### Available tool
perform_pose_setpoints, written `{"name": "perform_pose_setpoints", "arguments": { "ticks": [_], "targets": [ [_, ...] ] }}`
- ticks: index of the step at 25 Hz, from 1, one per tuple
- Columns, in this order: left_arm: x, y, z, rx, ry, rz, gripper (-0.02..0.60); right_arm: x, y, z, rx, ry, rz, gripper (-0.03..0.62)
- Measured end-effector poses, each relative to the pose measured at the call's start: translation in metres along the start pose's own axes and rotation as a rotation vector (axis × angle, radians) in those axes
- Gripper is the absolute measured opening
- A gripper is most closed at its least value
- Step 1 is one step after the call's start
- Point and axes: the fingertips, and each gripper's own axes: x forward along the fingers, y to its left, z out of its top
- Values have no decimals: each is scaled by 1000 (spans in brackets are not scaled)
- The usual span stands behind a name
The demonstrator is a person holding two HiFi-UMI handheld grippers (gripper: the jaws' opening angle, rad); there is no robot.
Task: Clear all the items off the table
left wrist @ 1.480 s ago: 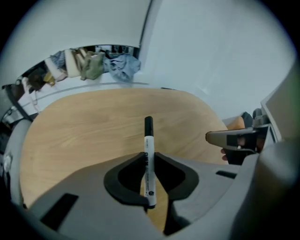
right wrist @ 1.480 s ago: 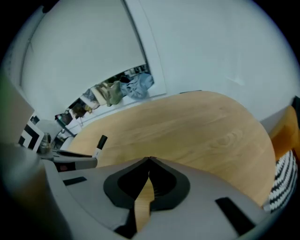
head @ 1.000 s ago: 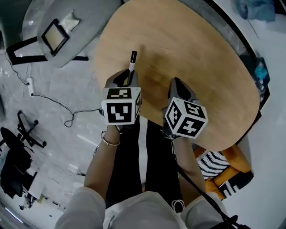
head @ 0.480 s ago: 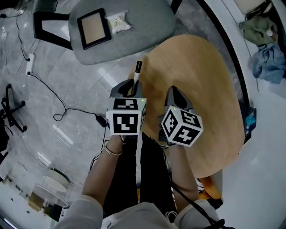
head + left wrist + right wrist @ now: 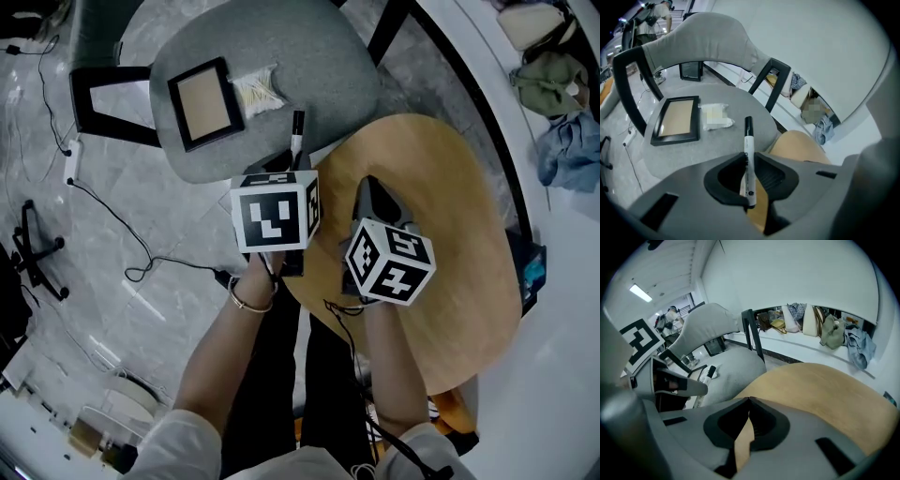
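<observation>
Now the left gripper (image 5: 748, 158) pinches a marker (image 5: 748, 138) over the chair (image 5: 309, 56) edge; the right gripper (image 5: 749, 401), jaws pressed together and empty, hangs beside the chair

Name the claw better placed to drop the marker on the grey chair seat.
Left. The left claw is shut on the marker, whose tip hangs over the grey chair seat. The right claw is shut, empty, above the wooden table.
</observation>
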Motion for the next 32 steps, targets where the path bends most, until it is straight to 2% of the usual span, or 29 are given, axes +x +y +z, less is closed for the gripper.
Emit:
{"name": "perform_pose_setpoints", "arguments": {
  "ticks": [6,14,16,20,24,27,32],
  "targets": [
    [23,7,50,-49,-15,7,69,29,-3,33,-52,-2,-19,25],
    [46,7,105,-77,-90,44,71,45,-10,49,-26,3,-32,24],
    [55,5,106,-75,-70,52,71,43,-15,47,-6,3,-34,25],
    [68,7,107,-6,-60,93,71,38,-27,39,12,11,-51,25],
    [80,14,105,-53,-32,104,71,36,-35,30,44,17,-60,25],
    [82,16,106,-82,-41,100,74,34,-37,27,47,19,-60,25],
    [75,14,109,-113,-71,70,127,32,-38,29,42,17,-56,25]
  ]
}}
